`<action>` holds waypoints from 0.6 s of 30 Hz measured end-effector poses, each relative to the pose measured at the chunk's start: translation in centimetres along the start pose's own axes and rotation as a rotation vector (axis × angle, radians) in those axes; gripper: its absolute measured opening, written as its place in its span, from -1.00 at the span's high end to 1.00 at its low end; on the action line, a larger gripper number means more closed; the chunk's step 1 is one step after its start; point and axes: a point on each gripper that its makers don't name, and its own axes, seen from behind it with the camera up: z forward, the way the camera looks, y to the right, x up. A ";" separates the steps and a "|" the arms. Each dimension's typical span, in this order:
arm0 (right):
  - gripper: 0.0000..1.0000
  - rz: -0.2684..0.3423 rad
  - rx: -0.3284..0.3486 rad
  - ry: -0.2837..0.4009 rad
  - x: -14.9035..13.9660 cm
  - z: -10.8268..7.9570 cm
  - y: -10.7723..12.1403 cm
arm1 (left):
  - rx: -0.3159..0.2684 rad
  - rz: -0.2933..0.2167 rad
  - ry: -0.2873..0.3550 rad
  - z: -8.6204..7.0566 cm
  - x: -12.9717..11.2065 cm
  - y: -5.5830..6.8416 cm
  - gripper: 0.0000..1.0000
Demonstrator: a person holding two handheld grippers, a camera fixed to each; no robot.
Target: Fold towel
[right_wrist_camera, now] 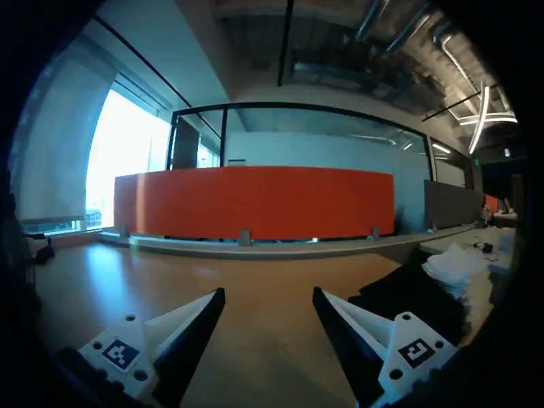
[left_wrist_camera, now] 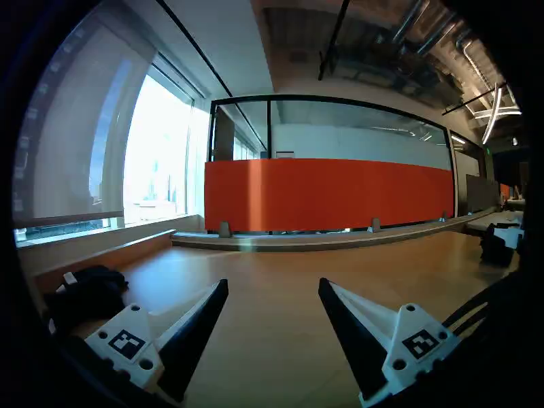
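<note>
One dark towel point(right_wrist_camera: 408, 299) right of right gripper point(right_wrist_camera: 268, 291)

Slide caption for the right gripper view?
Open right gripper over the wooden table, dark cloth at right, orange partition behind.

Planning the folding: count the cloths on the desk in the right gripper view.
2. A black cloth lies flat on the desk at the right; a crumpled white cloth sits at its far right side. More may be hidden past the edge.
</note>
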 end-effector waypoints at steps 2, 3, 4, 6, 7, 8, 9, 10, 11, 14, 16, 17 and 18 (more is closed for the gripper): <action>-1.00 0.000 0.000 0.000 0.1 0.0 -0.1 | 0.000 0.000 0.000 0.0 0.0 0.0 -0.98; -1.00 0.000 0.001 0.000 0.2 0.0 -0.1 | 0.000 0.000 0.000 0.0 0.0 0.0 -0.97; -1.00 0.001 0.001 0.000 0.2 0.0 -0.1 | 0.000 0.000 0.000 0.0 0.0 0.0 -0.97; -1.00 0.001 0.002 0.000 0.3 -0.1 -0.1 | 0.000 0.000 0.000 0.0 0.0 0.0 -0.98; -1.00 0.002 0.002 0.001 0.4 -0.1 -0.1 | 0.000 0.000 0.000 0.0 0.0 0.0 -0.98; -1.00 0.002 0.003 0.001 0.4 -0.1 -0.2 | 0.000 0.000 0.000 0.0 0.0 0.0 -0.98; -1.00 0.002 0.004 0.001 0.4 -0.1 -0.2 | 0.000 0.000 0.000 0.0 0.0 0.0 -0.98; -1.00 0.002 0.004 0.002 0.5 -0.1 -0.2 | 0.000 0.000 0.000 0.0 0.0 0.0 -0.98; -1.00 0.002 0.005 0.002 0.5 -0.1 -0.2 | 0.000 0.000 0.000 0.0 0.0 0.0 -0.98; -1.00 0.003 0.011 0.002 0.5 -0.1 -0.4 | 0.000 0.000 0.000 0.0 0.0 0.0 -0.98; -1.00 0.004 0.014 0.002 0.4 -0.1 -0.4 | 0.000 0.000 0.000 -0.1 0.0 0.0 -0.98; -1.00 0.004 0.014 0.002 0.4 -0.1 -0.4 | 0.000 0.000 0.000 -0.1 0.0 0.0 -0.98; -1.00 0.004 0.015 0.001 0.4 -0.1 -0.4 | 0.000 0.000 0.000 -0.1 0.0 0.0 -0.98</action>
